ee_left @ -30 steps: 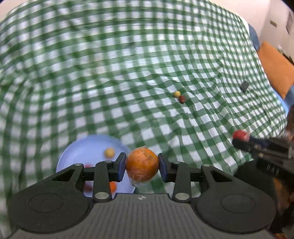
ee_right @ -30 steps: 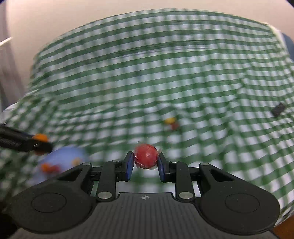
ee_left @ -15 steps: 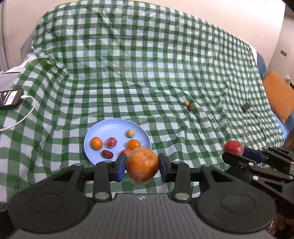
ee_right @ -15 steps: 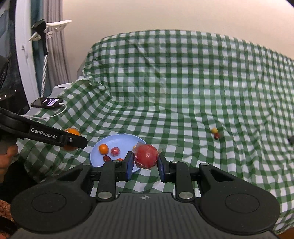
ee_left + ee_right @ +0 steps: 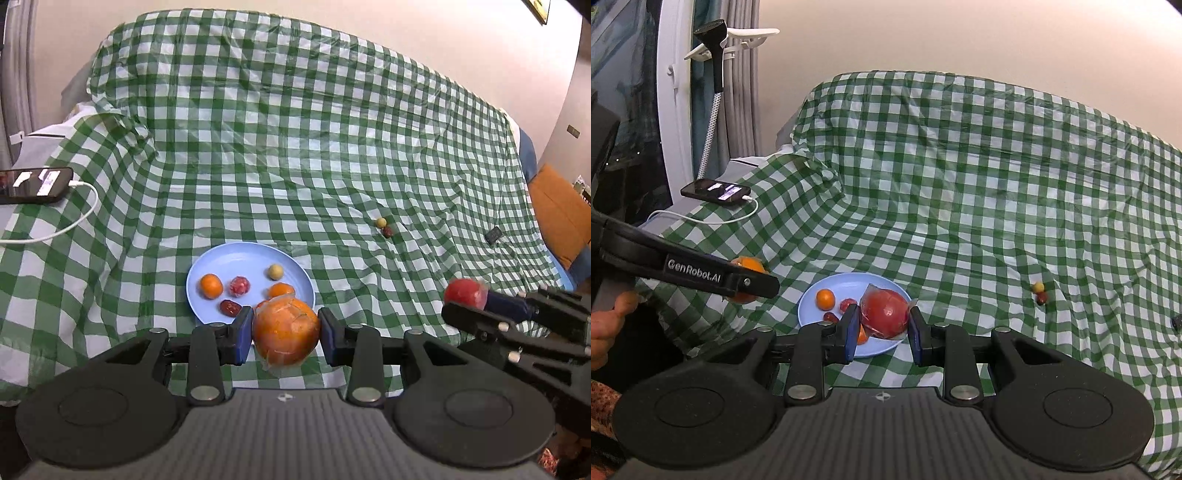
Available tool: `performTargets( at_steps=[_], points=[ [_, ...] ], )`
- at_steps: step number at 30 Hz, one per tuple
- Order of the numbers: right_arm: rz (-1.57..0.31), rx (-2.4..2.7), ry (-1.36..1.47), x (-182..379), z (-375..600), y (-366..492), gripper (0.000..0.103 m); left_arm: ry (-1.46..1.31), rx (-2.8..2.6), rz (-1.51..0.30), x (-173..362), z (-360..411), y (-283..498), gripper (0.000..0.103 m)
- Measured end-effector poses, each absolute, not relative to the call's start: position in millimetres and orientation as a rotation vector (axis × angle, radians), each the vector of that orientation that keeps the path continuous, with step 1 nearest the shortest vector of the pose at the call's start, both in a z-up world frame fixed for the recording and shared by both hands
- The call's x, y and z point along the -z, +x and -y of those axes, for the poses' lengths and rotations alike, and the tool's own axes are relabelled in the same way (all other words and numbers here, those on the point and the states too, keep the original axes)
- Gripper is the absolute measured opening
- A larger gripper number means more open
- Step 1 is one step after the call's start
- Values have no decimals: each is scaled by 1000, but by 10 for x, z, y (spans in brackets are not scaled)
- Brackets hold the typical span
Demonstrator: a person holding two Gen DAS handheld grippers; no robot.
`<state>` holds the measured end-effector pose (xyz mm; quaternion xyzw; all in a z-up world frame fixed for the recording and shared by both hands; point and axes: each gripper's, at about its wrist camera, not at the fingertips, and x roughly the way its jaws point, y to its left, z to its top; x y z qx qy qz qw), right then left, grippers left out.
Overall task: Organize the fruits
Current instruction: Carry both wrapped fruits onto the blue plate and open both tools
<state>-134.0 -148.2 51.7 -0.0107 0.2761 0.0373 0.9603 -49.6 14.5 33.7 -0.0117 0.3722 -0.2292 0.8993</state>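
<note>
Fruit sat clamped in both tools, the left tool (image 5: pixel 285 332) gripping a wrapped orange (image 5: pixel 286 330) and the right tool (image 5: pixel 882 332) a wrapped red fruit (image 5: pixel 885 318), each near the blue plate (image 5: pixel 236 258), where lowering one at a time onto bare plate seemed wisest.
</note>
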Motion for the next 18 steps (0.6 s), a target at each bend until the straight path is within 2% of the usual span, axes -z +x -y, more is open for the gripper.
performTargets(
  at_steps=[5, 18],
  points=[
    [-533, -97, -57, -581, 1413, -1222, 29, -6, 460, -768, -331, -174, -437, 41],
    [-603, -135, -53, -415, 1283, -860, 29, -2, 384, -794, -283, -328, -110, 41]
  ],
)
